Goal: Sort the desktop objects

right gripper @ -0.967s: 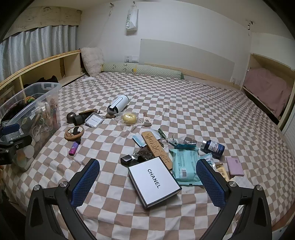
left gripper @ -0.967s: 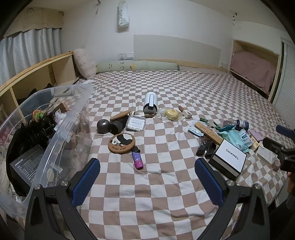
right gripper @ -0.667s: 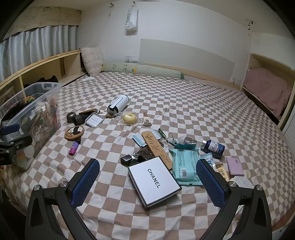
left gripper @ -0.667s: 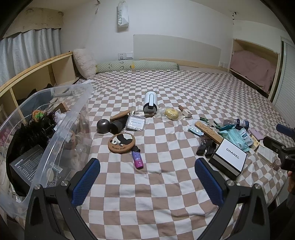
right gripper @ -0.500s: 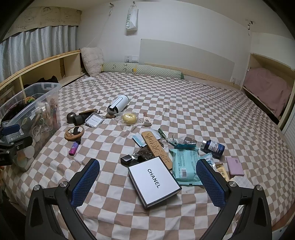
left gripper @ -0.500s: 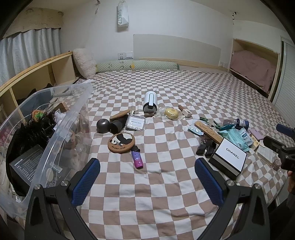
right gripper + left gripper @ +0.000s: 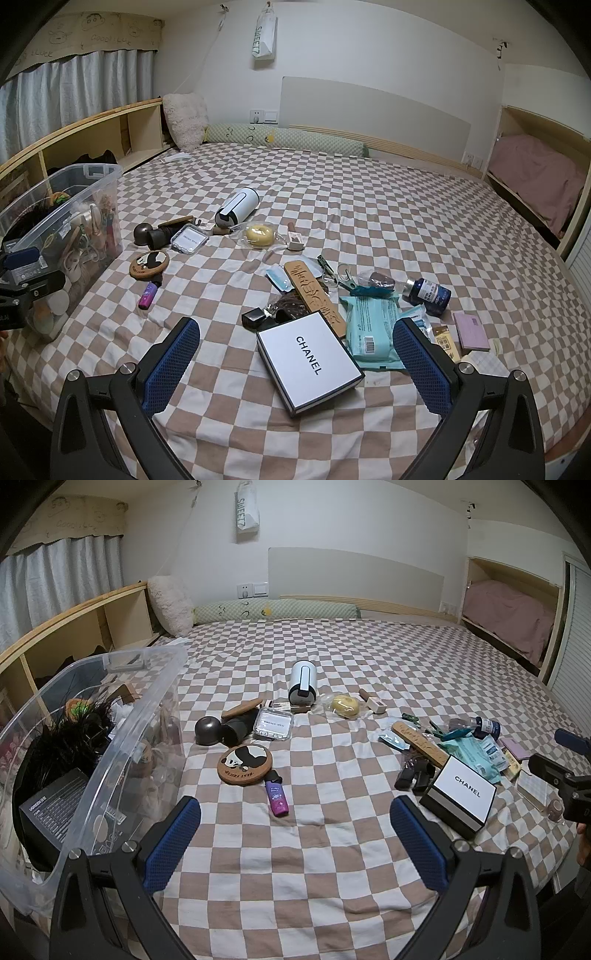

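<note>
Left gripper (image 7: 295, 843): jaws spread wide, nothing between the blue pads, held above the checkered bedspread (image 7: 332, 867). Ahead of the jaws and slightly toward the left pad lies a purple tube (image 7: 277, 796), its dark cap touching a round panda coaster (image 7: 244, 765) just beyond it. Farther ahead sit a dark round object (image 7: 208, 730), a clear flat case (image 7: 274, 723) and a white cylindrical device (image 7: 303, 682) lying on its side. Outside the left pad stands a clear storage bin (image 7: 122, 746), already holding assorted items. Right gripper (image 7: 295, 363): jaws likewise wide apart and empty. A white CHANEL box (image 7: 308, 360) lies flat directly between and just ahead of the pads, nearer the right one. Beyond it, a carved wooden ruler (image 7: 314, 297) angles away, with a teal wipes pack (image 7: 373, 328) beside the right pad and a blue bottle (image 7: 430, 291) farther out. A pink notepad (image 7: 471, 331) lies outside the right pad. A yellow sponge in a wrapper (image 7: 258, 233) rests well ahead, centre.
</note>
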`<act>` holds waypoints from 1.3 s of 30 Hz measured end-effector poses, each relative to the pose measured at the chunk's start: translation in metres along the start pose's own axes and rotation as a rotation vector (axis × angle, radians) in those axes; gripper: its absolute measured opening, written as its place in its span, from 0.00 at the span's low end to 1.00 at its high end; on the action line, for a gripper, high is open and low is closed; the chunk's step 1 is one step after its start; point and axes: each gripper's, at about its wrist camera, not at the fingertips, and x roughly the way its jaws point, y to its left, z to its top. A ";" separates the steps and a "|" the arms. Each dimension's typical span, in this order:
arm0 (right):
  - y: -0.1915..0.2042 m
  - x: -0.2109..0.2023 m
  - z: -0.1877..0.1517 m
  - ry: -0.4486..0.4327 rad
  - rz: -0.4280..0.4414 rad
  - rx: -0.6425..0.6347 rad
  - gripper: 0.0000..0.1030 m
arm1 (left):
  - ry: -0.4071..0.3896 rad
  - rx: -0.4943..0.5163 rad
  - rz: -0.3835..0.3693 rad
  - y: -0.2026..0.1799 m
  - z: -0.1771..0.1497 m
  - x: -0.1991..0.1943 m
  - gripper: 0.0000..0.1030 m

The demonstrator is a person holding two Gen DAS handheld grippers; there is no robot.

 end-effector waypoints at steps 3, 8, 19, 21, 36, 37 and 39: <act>0.002 0.000 0.000 0.001 -0.001 -0.002 1.00 | 0.000 0.001 0.000 0.000 0.000 0.000 1.00; 0.003 -0.001 0.000 0.001 -0.001 -0.002 1.00 | 0.000 0.003 0.000 0.000 -0.001 -0.001 1.00; 0.001 0.000 -0.001 0.005 0.004 -0.004 1.00 | 0.000 -0.002 0.002 -0.002 -0.002 -0.001 1.00; 0.001 0.000 -0.001 0.006 0.004 -0.004 1.00 | 0.001 0.000 0.002 -0.002 -0.002 -0.001 1.00; 0.001 0.001 -0.003 0.008 0.005 -0.009 1.00 | 0.001 0.008 -0.002 -0.005 -0.004 0.000 1.00; 0.002 0.001 -0.003 0.007 0.005 -0.010 1.00 | 0.001 0.007 -0.002 -0.005 -0.004 0.000 1.00; 0.001 0.002 -0.003 0.008 0.009 -0.003 1.00 | -0.001 0.006 -0.002 -0.005 -0.004 -0.001 1.00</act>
